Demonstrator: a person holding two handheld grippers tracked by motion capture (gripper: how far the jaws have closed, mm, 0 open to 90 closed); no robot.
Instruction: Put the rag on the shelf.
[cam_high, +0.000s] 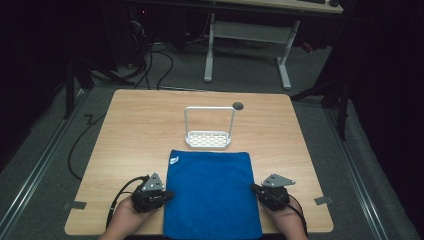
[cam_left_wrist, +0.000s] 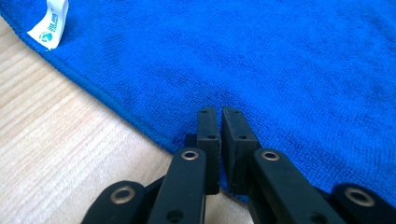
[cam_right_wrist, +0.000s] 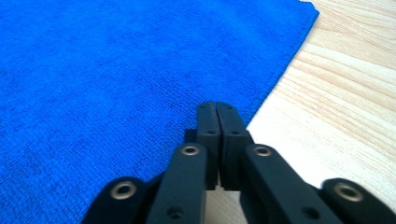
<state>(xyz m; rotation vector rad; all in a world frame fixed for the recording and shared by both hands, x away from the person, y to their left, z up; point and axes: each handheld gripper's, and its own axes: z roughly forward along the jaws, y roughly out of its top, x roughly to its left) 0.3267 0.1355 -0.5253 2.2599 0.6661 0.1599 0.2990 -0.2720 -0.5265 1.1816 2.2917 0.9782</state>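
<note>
left tool: jaws a narrow slit apart, nothing clamped, tips over blue cloth's left edge | right tool: jaws almost together, empty, over its right edge | cloth flat on counter, near white rack

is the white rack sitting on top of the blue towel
No, the white rack stands on the bare table just beyond the blue towel.

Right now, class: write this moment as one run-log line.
blue terry cloth: flat on wooden table | left gripper: at left edge, nothing held | right gripper: at right edge, nothing held | white wire rack: untouched
</note>
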